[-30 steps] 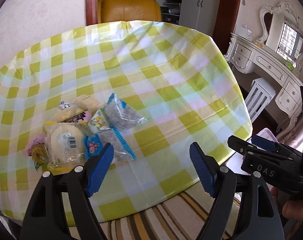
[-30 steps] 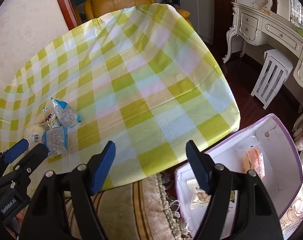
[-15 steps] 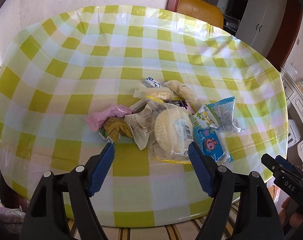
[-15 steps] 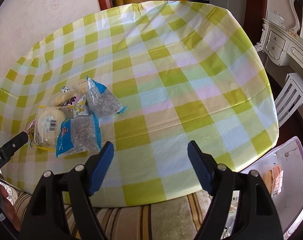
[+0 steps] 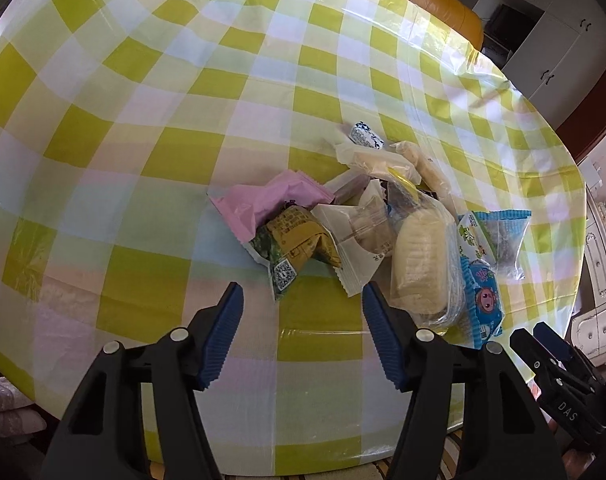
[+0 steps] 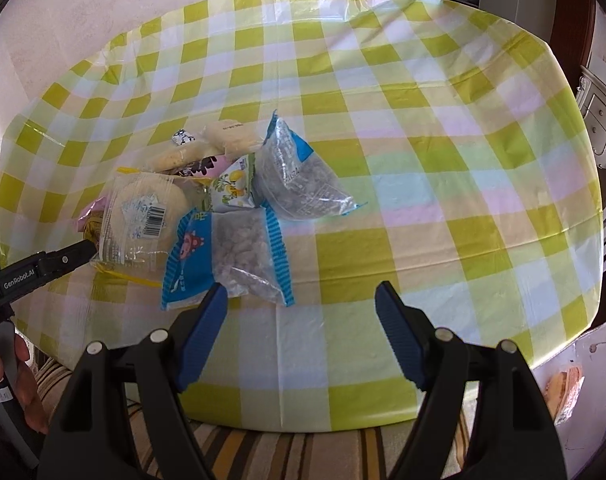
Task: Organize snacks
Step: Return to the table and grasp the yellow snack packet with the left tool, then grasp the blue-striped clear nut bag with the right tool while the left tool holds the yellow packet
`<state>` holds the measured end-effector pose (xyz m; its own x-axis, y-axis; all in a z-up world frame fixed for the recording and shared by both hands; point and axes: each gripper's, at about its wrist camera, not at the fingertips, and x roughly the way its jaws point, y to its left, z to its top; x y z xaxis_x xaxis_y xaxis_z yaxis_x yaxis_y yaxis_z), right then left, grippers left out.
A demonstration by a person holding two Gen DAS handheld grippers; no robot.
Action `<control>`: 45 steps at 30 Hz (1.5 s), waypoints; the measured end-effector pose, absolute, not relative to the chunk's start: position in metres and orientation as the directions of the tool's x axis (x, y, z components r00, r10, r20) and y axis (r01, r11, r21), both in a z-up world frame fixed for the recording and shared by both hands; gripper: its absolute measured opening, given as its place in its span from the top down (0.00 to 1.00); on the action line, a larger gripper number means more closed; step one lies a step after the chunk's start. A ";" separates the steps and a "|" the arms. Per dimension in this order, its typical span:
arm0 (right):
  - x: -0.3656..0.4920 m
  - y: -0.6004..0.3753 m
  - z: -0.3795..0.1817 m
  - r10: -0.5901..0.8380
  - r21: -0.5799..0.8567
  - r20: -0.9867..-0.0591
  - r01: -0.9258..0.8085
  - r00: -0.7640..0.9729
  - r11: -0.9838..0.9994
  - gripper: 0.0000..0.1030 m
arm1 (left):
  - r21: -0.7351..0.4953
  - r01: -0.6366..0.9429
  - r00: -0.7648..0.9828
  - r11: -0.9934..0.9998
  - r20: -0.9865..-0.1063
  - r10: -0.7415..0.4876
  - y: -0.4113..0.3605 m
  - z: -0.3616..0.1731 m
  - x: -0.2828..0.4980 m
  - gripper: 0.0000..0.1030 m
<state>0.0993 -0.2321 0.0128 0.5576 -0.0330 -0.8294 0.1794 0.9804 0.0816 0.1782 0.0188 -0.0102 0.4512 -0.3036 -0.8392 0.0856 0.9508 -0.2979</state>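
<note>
Many wrapped snacks [image 5: 383, 220] lie in one heap on the yellow-green checked surface [image 5: 143, 120]. My left hand-held gripper [image 5: 301, 316] is closing, nothing between its jaws, just before the heap. My right hand-held gripper [image 6: 301, 312] stands open, empty, beside a blue-edged clear nut bag [image 6: 239, 256].

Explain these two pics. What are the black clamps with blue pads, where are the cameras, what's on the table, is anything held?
No robot here: a person carries a two-finger gripper in each hand, with a fisheye camera on each looking along its fingers. One picture is from the left gripper, one from the right gripper. Each also catches the other gripper at its edge. On the checked tablecloth lies a pile of snack packets: a pink packet, a round cake in clear wrap, a blue bag. Nothing is held. The left jaws are closing, nothing between them; the right stand open. A box sits beside the table.
</note>
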 end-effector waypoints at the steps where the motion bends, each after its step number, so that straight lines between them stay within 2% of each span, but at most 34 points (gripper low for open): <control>1: 0.102 -0.229 0.012 -0.024 0.084 -0.830 0.168 0.557 0.982 0.26 | -0.296 0.086 0.450 0.951 -0.840 -0.302 0.020 -0.012 0.181 0.42; 12: 0.125 -0.209 0.004 0.050 0.131 -0.842 0.114 0.537 0.985 0.22 | -0.262 0.116 0.443 0.958 -0.850 -0.286 0.015 -0.024 0.212 0.43; 15: 0.130 -0.208 0.002 0.064 0.146 -0.843 0.113 0.534 0.983 0.21 | -0.227 0.130 0.454 0.965 -0.851 -0.262 0.011 -0.024 0.218 0.56; 16: 0.132 -0.208 0.002 0.068 0.150 -0.843 0.113 0.534 0.982 0.21 | -0.223 0.130 0.455 0.966 -0.852 -0.258 0.011 -0.024 0.220 0.64; 26: 0.147 -0.203 -0.003 0.132 0.219 -0.846 0.112 0.516 0.969 0.20 | -0.225 0.123 0.486 0.967 -0.836 -0.256 0.016 -0.023 0.210 0.66; 34: 0.157 -0.201 -0.008 0.106 0.198 -0.848 0.125 0.520 0.972 0.20 | -0.210 0.128 0.523 0.969 -0.816 -0.246 0.013 -0.012 0.198 0.67; 40: 0.150 -0.218 -0.013 0.166 0.283 -0.846 0.162 0.507 0.945 0.20 | -0.200 0.143 0.534 0.969 -0.809 -0.246 0.008 -0.006 0.187 0.68; 43: 0.146 -0.223 -0.014 0.142 0.272 -0.850 0.190 0.508 0.943 0.20 | -0.198 0.144 0.536 0.970 -0.808 -0.245 0.007 -0.004 0.185 0.68; 45: 0.145 -0.225 -0.013 0.123 0.251 -0.851 0.191 0.510 0.949 0.24 | -0.197 0.145 0.537 0.970 -0.807 -0.245 0.006 -0.003 0.182 0.68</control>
